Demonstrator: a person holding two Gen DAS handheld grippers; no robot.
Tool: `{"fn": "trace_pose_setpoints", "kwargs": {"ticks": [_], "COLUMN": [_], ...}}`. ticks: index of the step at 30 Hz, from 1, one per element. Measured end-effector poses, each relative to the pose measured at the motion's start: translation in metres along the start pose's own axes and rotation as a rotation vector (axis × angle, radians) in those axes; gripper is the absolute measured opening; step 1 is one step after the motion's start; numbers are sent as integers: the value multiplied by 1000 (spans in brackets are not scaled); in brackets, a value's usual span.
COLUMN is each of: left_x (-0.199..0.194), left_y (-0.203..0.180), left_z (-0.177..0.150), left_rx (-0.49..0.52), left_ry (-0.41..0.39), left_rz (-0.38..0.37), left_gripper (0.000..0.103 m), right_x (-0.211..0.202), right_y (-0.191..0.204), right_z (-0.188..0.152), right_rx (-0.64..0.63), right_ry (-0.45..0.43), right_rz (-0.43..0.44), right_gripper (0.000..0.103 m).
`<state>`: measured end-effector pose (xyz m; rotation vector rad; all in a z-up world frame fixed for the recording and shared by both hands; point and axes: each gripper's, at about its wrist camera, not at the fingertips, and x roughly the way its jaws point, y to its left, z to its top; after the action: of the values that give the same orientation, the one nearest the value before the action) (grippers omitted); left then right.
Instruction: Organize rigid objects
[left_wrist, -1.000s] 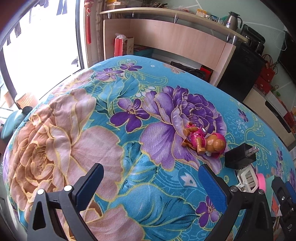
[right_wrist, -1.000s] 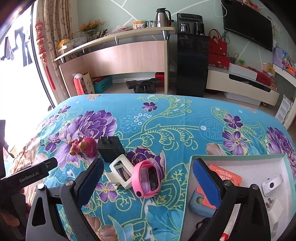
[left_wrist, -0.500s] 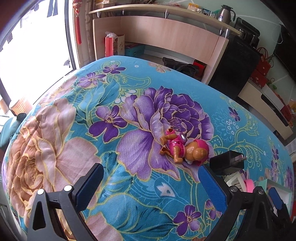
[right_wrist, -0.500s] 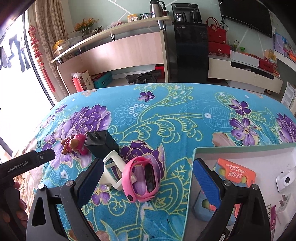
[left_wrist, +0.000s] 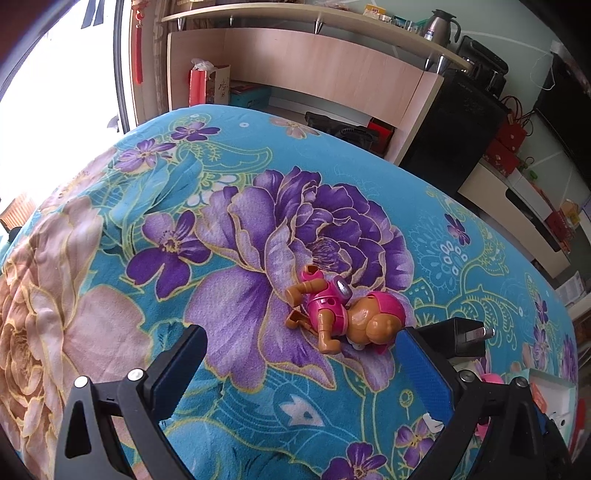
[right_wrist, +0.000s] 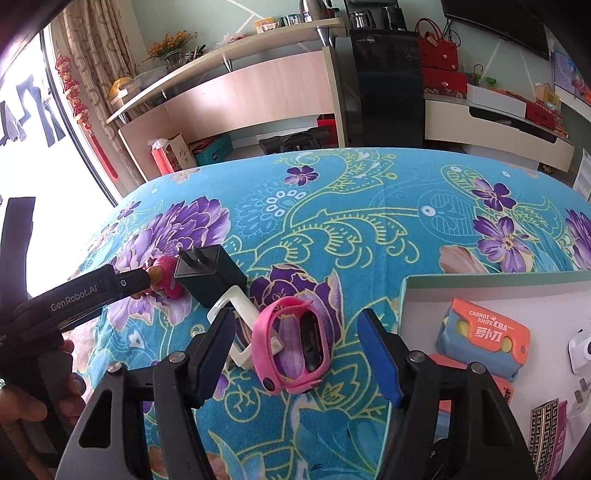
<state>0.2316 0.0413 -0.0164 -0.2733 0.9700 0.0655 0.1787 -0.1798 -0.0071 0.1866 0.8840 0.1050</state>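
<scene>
On the floral blanket lies a pink and brown toy dog (left_wrist: 340, 317) on its side, just beyond my left gripper (left_wrist: 301, 365), which is open and empty. A black plug adapter (left_wrist: 460, 336) sits to the toy's right. In the right wrist view the same adapter (right_wrist: 208, 275), a white plastic frame (right_wrist: 240, 314) and a pink watch band (right_wrist: 295, 350) lie in a row. My right gripper (right_wrist: 299, 360) straddles the pink band, its jaws closing, pads not touching it. The toy dog (right_wrist: 166, 277) shows behind the left gripper's finger (right_wrist: 85, 299).
A shallow white box (right_wrist: 480, 291) at the right holds an orange carrot knife pack (right_wrist: 484, 332), a white plug and other small items. Beyond the blanket's far edge stand a wooden shelf unit (right_wrist: 236, 99) and a black cabinet (right_wrist: 384, 74). A hand (right_wrist: 22, 410) grips the left tool.
My left gripper has drifted right, so the toy dog now sits nearer its middle. My right gripper has sunk over the pink band and its jaws have narrowed.
</scene>
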Motion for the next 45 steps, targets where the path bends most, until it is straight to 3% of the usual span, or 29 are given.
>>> {"fn": "trace_pose_setpoints", "kwargs": {"ticks": [6,13,22,25,33,34,35,45], "left_x": [1,12,20,22,16,14,14,9], "left_y": [-9,-13,-17,-19,-17,-15,-13,-11], "left_z": [3,0,-2,-3,-2,-2,-1,-1], "left_rx": [42,57,74,85,82,77,68,59], "left_ry": [-41,-16,-2,0,-26,-27,-23,-45], "left_rz": [10,-21,-62,-76,-54,-50,-52,-39], "left_gripper": [103,103,86,78,74,45,39,38], "right_x": [3,7,8,8,5,5,4,-7], "right_y": [-1,4,10,11,8,8,7,2], "right_z": [-3,-6,-8,-8,-7,-7,-7,-3], "right_rx": [5,-14,-29,-31,-14,-12,-8,23], "right_ry": [26,50,62,61,55,54,53,22], "right_rz": [18,27,73,71,77,78,80,95], "right_gripper": [51,38,16,16,11,11,11,11]}}
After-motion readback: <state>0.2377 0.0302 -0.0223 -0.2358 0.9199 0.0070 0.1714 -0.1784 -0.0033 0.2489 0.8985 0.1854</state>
